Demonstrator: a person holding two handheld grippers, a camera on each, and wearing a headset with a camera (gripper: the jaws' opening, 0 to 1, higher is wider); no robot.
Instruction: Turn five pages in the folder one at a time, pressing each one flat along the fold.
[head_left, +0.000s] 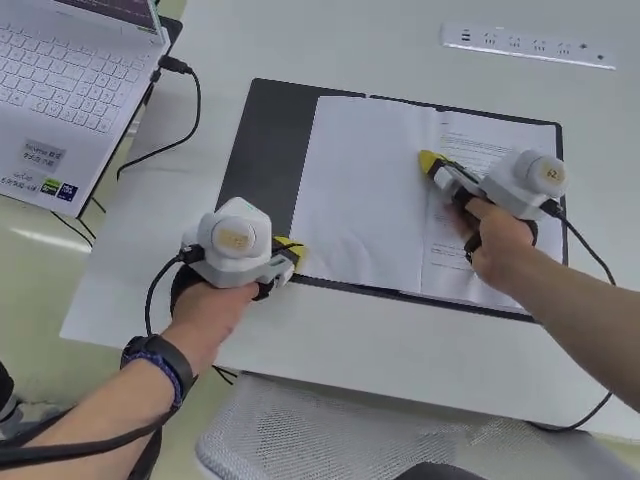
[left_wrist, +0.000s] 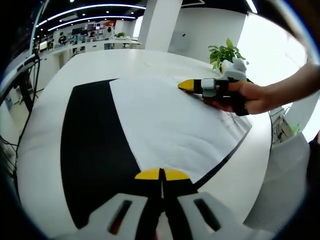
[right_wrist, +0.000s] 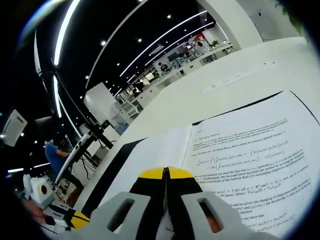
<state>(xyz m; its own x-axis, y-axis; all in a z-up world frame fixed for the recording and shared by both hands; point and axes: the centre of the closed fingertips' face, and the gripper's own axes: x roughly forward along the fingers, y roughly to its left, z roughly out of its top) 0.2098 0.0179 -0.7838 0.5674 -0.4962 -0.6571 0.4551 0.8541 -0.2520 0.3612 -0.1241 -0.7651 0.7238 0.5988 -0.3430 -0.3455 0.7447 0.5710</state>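
A black folder (head_left: 262, 150) lies open on the white table. A blank turned page (head_left: 360, 190) covers its middle, and a printed page (head_left: 490, 140) lies to the right. My left gripper (head_left: 290, 250) is shut, its yellow tips (left_wrist: 161, 174) at the near-left corner of the blank page (left_wrist: 170, 120), beside the black cover (left_wrist: 90, 150). My right gripper (head_left: 428, 160) is shut too. Its tips (right_wrist: 165, 173) rest near the fold between the blank sheet (right_wrist: 150, 155) and the printed page (right_wrist: 250, 155). It also shows in the left gripper view (left_wrist: 186, 85), with nothing between its jaws.
A white laptop (head_left: 70, 80) sits at the far left with a black cable (head_left: 170, 130) running toward the folder. A power strip (head_left: 528, 45) lies at the far right. A grey mesh chair (head_left: 330, 430) is below the table's near edge.
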